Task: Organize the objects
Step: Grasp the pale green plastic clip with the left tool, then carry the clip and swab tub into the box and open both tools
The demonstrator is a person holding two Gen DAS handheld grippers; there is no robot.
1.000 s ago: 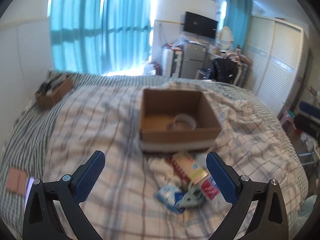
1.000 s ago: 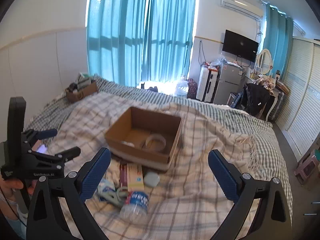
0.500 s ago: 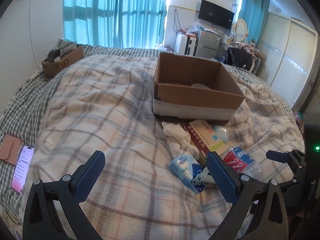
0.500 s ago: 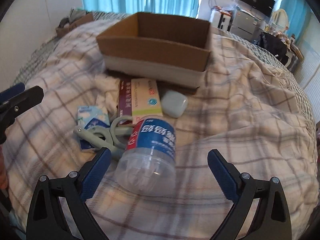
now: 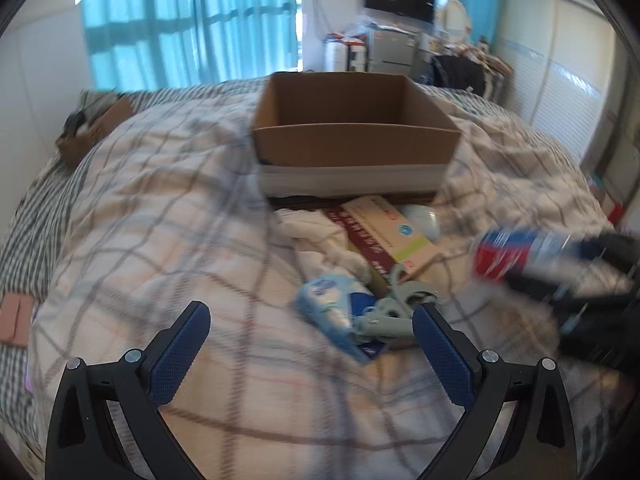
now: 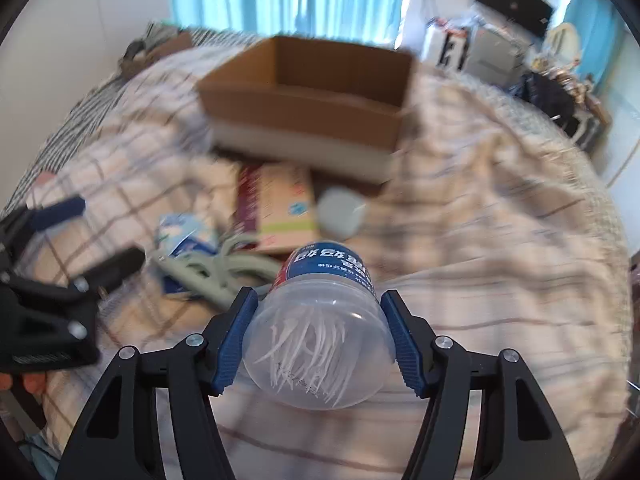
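An open cardboard box (image 5: 352,144) (image 6: 304,112) stands on the plaid blanket. In front of it lie a medicine carton (image 5: 392,232) (image 6: 284,208), a small white case (image 5: 420,218) (image 6: 340,212), a white cloth (image 5: 312,232), a blue tissue pack (image 5: 328,300) (image 6: 180,232) and a grey-green clip (image 5: 392,308) (image 6: 208,272). My right gripper (image 6: 319,298) has its jaws closing on a clear plastic bottle (image 6: 320,340) (image 5: 516,252) with a red and blue label; both pads touch its sides. My left gripper (image 5: 310,316) is open just above the blanket, its right finger beside the clip.
A smaller cardboard box (image 5: 96,128) with odds and ends sits at the bed's far left. A brown wallet (image 5: 16,316) lies at the left edge. Wardrobe doors, a fridge and a chair with clothes stand beyond the bed on the right.
Both grippers sank toward the bed. The right jaws, wide apart before, came together around the bottle. The left gripper drew nearer to the tissue pack and clip.
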